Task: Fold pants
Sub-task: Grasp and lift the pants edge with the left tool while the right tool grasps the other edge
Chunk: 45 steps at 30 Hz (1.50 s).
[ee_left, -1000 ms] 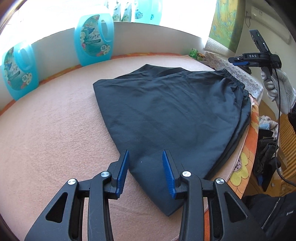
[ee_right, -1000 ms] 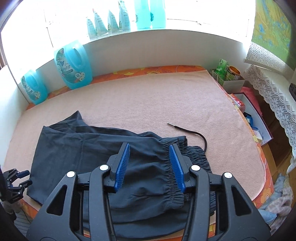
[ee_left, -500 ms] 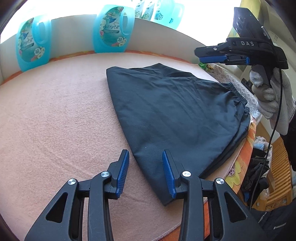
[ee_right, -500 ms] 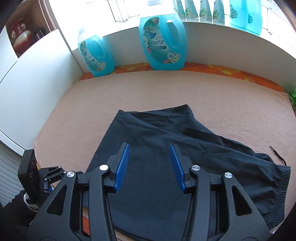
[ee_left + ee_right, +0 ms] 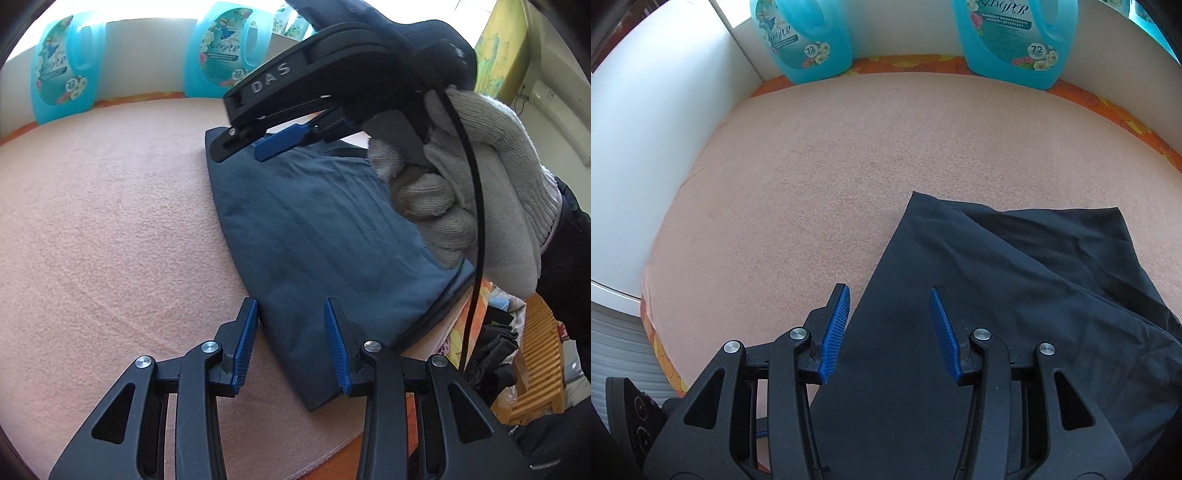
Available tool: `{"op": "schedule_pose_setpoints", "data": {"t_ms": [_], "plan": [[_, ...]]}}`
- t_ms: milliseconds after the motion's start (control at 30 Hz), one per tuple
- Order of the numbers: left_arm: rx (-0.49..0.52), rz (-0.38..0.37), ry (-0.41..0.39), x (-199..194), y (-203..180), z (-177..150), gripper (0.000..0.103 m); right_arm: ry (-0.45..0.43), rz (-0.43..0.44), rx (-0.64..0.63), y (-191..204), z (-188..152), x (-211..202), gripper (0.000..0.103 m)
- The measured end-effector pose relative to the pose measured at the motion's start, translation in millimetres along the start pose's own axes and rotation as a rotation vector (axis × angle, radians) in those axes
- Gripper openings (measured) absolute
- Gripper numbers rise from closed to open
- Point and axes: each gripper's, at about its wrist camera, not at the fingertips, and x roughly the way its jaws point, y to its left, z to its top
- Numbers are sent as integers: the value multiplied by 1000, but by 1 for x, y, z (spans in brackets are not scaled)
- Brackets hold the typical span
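Note:
Dark navy pants (image 5: 317, 236) lie folded flat on a pink towel-covered table (image 5: 110, 221). My left gripper (image 5: 290, 321) is open and empty, hovering over the near corner of the pants. My right gripper (image 5: 890, 314) is open and empty above the pants' left edge (image 5: 960, 295). In the left wrist view the right gripper (image 5: 258, 144), held by a white-gloved hand (image 5: 461, 192), hangs over the far part of the pants and hides some of them.
Two blue detergent jugs (image 5: 809, 37) (image 5: 1012, 37) stand against the white back wall. A white side wall (image 5: 646, 147) bounds the table on the left. The table's near edge (image 5: 332, 458) drops off, with clutter and a wooden rack (image 5: 535, 369) beyond.
The right gripper has swung left across the pants, from the waistband side to the left edge, and now looms close in the left wrist view. The left gripper has turned slightly left.

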Motion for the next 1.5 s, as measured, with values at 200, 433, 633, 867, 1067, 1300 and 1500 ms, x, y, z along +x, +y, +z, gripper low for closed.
{"op": "schedule_pose_setpoints", "data": {"t_ms": [200, 433, 633, 867, 1067, 1300, 1500], "plan": [[13, -23, -19, -2, -6, -1, 35, 60, -72, -21, 19, 17, 22, 47], [3, -18, -23, -1, -2, -1, 35, 126, -164, -47, 24, 24, 40, 47], [0, -2, -26, -4, -1, 1, 35, 122, -174, -61, 23, 25, 39, 27], [-40, 23, -13, 2, -1, 5, 55, 46, -76, -17, 7, 19, 10, 5], [-47, 0, -1, 11, -9, 10, 54, -14, -25, 8, -6, 10, -20, 4], [-37, -78, -72, 0, -20, 15, 9, -79, 7, 19, -21, 1, -40, 4], [40, -132, -124, -10, -49, 34, 7, -160, 29, 49, -36, -2, -77, 3]]}}
